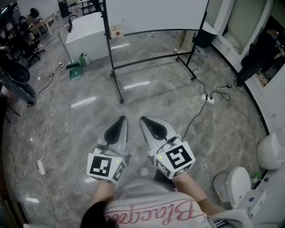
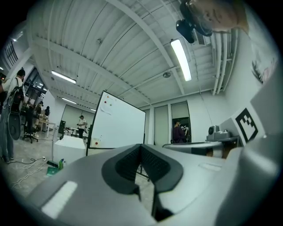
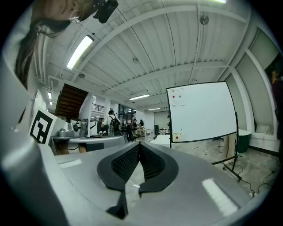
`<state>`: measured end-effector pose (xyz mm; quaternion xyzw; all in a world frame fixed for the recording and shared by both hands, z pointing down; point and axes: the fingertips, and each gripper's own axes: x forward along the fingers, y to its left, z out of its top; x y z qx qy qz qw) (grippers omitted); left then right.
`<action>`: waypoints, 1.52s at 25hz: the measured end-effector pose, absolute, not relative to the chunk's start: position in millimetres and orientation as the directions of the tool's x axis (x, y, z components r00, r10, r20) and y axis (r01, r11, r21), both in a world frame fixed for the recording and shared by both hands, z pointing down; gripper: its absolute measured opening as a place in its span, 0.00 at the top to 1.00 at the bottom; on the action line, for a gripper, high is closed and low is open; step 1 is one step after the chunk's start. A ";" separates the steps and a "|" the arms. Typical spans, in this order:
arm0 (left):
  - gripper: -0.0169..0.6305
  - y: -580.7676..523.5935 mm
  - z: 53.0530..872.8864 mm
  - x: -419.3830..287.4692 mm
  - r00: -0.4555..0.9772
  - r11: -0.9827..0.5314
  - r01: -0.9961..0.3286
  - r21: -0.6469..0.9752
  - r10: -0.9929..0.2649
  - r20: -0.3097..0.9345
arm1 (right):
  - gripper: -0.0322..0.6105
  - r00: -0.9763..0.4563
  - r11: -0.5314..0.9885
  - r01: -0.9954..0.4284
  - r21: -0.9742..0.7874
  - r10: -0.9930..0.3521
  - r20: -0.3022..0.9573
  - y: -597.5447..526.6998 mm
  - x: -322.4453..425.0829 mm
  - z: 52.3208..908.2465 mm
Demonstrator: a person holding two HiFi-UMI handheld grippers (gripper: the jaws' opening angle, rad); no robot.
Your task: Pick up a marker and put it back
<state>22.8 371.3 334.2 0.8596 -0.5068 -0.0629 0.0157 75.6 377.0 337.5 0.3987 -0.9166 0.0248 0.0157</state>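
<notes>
Hovering | left gripper [image 1: 120, 121], right gripper [image 1: 145, 121]: jaws pressed together | ceiling light [image 2: 181, 59] (gripper views only)

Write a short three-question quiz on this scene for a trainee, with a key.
1. True or false: the jaws of the left gripper stand wide apart.
2. What stands ahead of both grippers? A) a whiteboard B) a sofa C) a ladder
3. In one word: what is between the jaws of the right gripper?
Key: 1 false, they are shut; 2 A; 3 nothing.
</notes>
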 end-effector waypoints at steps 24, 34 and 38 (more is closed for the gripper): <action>0.98 228.3 337.6 -35.7 0.563 -0.573 -0.815 0.082 -0.818 -0.118 | 0.95 -0.675 0.670 -0.738 -0.085 -0.736 0.055 235.0 11.4 351.6; 0.98 141.8 342.5 -49.4 0.575 -0.584 -0.803 0.117 -0.811 -0.107 | 0.95 -0.676 0.672 -0.737 -0.073 -0.734 0.073 161.3 -6.1 352.7; 0.98 108.3 348.2 -46.8 0.575 -0.582 -0.805 0.116 -0.813 -0.091 | 0.95 -0.679 0.674 -0.734 -0.082 -0.731 0.072 126.0 -4.9 357.6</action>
